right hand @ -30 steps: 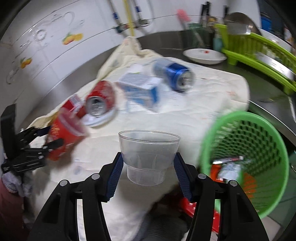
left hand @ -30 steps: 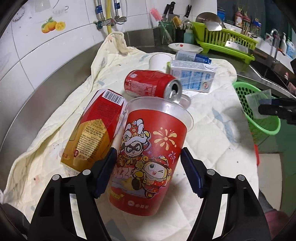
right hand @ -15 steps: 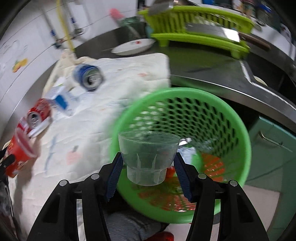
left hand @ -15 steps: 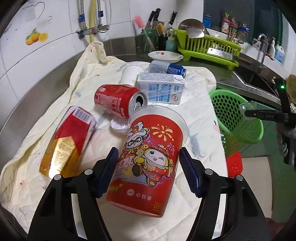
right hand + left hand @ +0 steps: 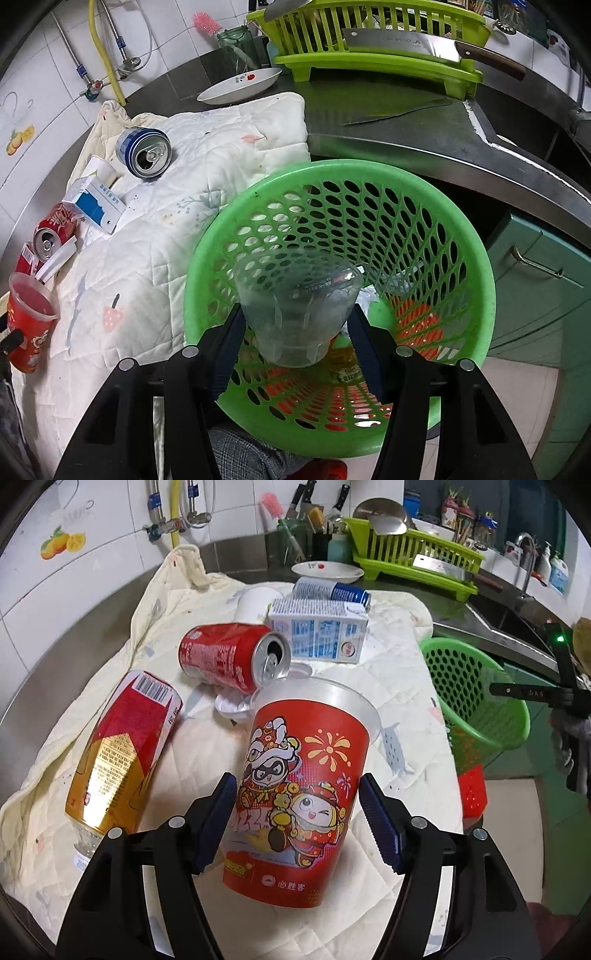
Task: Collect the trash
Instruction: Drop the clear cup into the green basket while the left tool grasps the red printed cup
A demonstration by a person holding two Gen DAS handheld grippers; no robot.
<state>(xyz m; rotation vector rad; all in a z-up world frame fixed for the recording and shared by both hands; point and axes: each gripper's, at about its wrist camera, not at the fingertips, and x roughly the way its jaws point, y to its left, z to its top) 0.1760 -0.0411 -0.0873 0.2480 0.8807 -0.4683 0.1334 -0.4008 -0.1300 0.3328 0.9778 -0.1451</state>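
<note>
A red printed cup (image 5: 306, 775) hangs tilted between the blue pads of my left gripper (image 5: 295, 794), above the quilted cloth (image 5: 399, 686). Its jaws are opening a little, with the pads still against the cup's sides. A clear plastic cup (image 5: 295, 295) sits upright in my right gripper (image 5: 295, 321), which is shut on it directly over the mouth of the green basket (image 5: 461, 236). The basket stands off the counter's right edge and holds wrappers at its bottom. From the right wrist view the red cup (image 5: 29, 325) shows at far left.
On the cloth lie a red can (image 5: 221, 661), a blue-white carton (image 5: 317, 631), a blue can (image 5: 332, 589), a red-gold bottle (image 5: 122, 757) and a white paper cup (image 5: 253, 603). A plate (image 5: 240, 85) and a green dish rack (image 5: 369, 55) with a cleaver (image 5: 406, 40) stand behind.
My right gripper swung the clear cup from above the cloth to over the basket and dipped lower. The left gripper drifted sideways with the red cup still in it.
</note>
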